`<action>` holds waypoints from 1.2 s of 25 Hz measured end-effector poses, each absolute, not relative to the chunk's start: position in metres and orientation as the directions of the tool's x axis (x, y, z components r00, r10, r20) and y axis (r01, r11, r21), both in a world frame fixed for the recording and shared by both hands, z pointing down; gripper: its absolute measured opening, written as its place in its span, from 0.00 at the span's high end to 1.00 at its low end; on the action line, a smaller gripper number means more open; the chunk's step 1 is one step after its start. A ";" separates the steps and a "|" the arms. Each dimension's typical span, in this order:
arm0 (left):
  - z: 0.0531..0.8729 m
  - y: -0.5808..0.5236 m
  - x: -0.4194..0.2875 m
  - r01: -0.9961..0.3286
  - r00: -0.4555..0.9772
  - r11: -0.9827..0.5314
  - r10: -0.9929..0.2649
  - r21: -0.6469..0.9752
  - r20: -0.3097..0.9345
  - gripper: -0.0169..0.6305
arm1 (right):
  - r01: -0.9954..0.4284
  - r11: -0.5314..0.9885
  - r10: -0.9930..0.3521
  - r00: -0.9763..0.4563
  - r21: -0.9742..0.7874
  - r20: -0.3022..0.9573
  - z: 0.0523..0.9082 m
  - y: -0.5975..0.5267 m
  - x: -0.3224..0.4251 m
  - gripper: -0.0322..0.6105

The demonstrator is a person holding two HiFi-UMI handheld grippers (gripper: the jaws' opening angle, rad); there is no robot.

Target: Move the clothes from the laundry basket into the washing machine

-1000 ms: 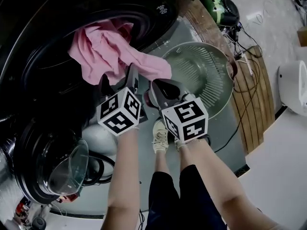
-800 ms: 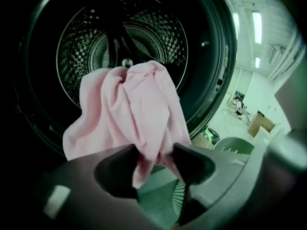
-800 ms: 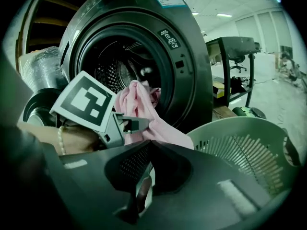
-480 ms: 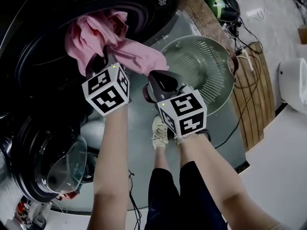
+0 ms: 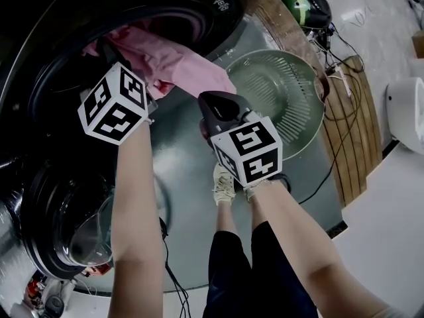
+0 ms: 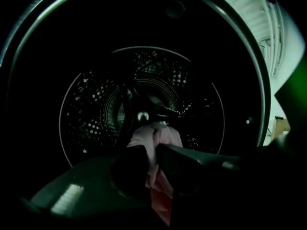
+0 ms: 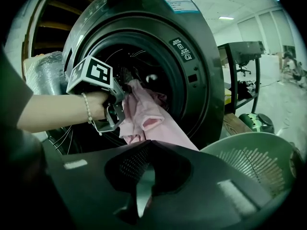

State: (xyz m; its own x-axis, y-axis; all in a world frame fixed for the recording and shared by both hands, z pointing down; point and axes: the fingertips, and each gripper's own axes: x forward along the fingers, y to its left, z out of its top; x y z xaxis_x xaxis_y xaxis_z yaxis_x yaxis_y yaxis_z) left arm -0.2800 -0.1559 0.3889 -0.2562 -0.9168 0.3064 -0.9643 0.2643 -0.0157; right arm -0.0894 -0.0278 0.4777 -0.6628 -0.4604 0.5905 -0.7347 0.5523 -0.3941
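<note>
Pink garment [image 5: 189, 68] now deeper in washing machine [image 5: 218, 8], left gripper [image 6: 153, 155] clamping it

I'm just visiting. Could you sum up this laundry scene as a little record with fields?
Washing machine: door open
Pink garment: half in the drum, tail hanging out
Left gripper: shut on the pink garment, inside the opening
Right gripper: shut, outside the machine
Basket: on the floor, looks empty
</note>
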 end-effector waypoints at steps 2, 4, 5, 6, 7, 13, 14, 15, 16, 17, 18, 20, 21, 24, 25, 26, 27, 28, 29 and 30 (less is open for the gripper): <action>0.406 -0.158 -0.278 -0.968 -0.218 0.249 -0.910 0.042 0.353 0.69 | -0.727 0.560 -0.451 -0.670 -0.397 0.590 0.478 -0.026 -0.092 0.91; 0.423 -0.154 -0.275 -0.967 -0.184 0.239 -0.892 0.086 0.413 0.55 | -0.722 0.568 -0.447 -0.674 -0.396 0.588 0.478 -0.024 -0.092 0.91; 0.427 -0.150 -0.273 -0.966 -0.171 0.236 -0.886 0.102 0.430 0.50 | -0.721 0.568 -0.446 -0.675 -0.396 0.588 0.479 -0.023 -0.091 0.91; 0.429 -0.143 -0.270 -0.966 -0.162 0.233 -0.884 0.113 0.439 0.44 | -0.721 0.566 -0.445 -0.676 -0.400 0.588 0.479 -0.021 -0.090 0.91; 0.429 -0.135 -0.267 -0.966 -0.155 0.229 -0.883 0.119 0.442 0.42 | -0.721 0.563 -0.444 -0.676 -0.405 0.588 0.478 -0.019 -0.089 0.91; 0.470 -0.071 -0.230 -0.950 -0.112 0.253 -0.823 0.184 0.558 0.39 | -0.732 0.535 -0.428 -0.665 -0.422 0.612 0.482 0.000 -0.082 0.91; 0.483 -0.061 -0.225 -0.943 -0.104 0.268 -0.800 0.199 0.590 0.38 | -0.734 0.527 -0.422 -0.663 -0.428 0.618 0.484 0.003 -0.081 0.91; 0.496 -0.054 -0.220 -0.937 -0.095 0.280 -0.779 0.209 0.620 0.38 | -0.735 0.522 -0.416 -0.662 -0.433 0.623 0.486 0.007 -0.080 0.91; 0.508 -0.049 -0.214 -0.934 -0.080 0.283 -0.758 0.216 0.648 0.37 | -0.736 0.520 -0.413 -0.661 -0.433 0.626 0.487 0.009 -0.080 0.91; 0.520 -0.047 -0.207 -0.936 -0.058 0.276 -0.737 0.221 0.673 0.36 | -0.738 0.520 -0.414 -0.658 -0.430 0.629 0.489 0.010 -0.079 0.91; 0.530 -0.047 -0.200 -0.939 -0.035 0.262 -0.718 0.224 0.695 0.35 | -0.741 0.521 -0.418 -0.654 -0.424 0.630 0.490 0.010 -0.078 0.91; 0.546 -0.051 -0.190 -0.942 -0.005 0.244 -0.696 0.230 0.718 0.33 | -0.746 0.520 -0.422 -0.647 -0.416 0.634 0.495 0.011 -0.076 0.91; 0.551 -0.056 -0.190 -0.942 -0.005 0.246 -0.693 0.230 0.721 0.33 | -0.748 0.517 -0.422 -0.645 -0.415 0.637 0.497 0.011 -0.075 0.91; 0.561 -0.071 -0.203 -0.941 -0.068 0.286 -0.678 0.178 0.732 0.33 | -0.748 0.517 -0.424 -0.646 -0.416 0.634 0.500 0.009 -0.074 0.91; 0.562 -0.074 -0.208 -0.941 -0.088 0.298 -0.673 0.160 0.734 0.39 | -0.745 0.521 -0.424 -0.650 -0.417 0.631 0.501 0.009 -0.074 0.91; 0.562 -0.078 -0.211 -0.941 -0.101 0.303 -0.672 0.148 0.733 0.48 | -0.742 0.526 -0.424 -0.653 -0.416 0.627 0.502 0.007 -0.075 0.91; 0.560 -0.081 -0.214 -0.944 -0.108 0.300 -0.675 0.137 0.730 0.59 | -0.740 0.529 -0.425 -0.655 -0.415 0.625 0.503 0.006 -0.075 0.91; 0.557 -0.084 -0.215 -0.949 -0.111 0.288 -0.680 0.125 0.725 0.72 | -0.740 0.530 -0.427 -0.655 -0.414 0.624 0.504 0.004 -0.075 0.91; 0.551 -0.087 -0.217 -0.955 -0.112 0.272 -0.691 0.114 0.714 0.81 | -0.741 0.528 -0.430 -0.654 -0.413 0.623 0.505 0.003 -0.075 0.91; 0.543 -0.090 -0.218 -0.960 -0.113 0.258 -0.710 0.107 0.695 0.86 | -0.743 0.527 -0.433 -0.653 -0.413 0.621 0.505 0.002 -0.076 0.91</action>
State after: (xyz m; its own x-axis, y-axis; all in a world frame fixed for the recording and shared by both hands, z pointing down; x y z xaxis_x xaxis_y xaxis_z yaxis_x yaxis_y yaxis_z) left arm -0.2183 -0.0897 0.5435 -0.1129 -0.7102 0.6949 -0.9602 0.2577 0.1075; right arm -0.0759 0.0016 0.5046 -0.6530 -0.4331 0.6213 -0.7427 0.5271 -0.4131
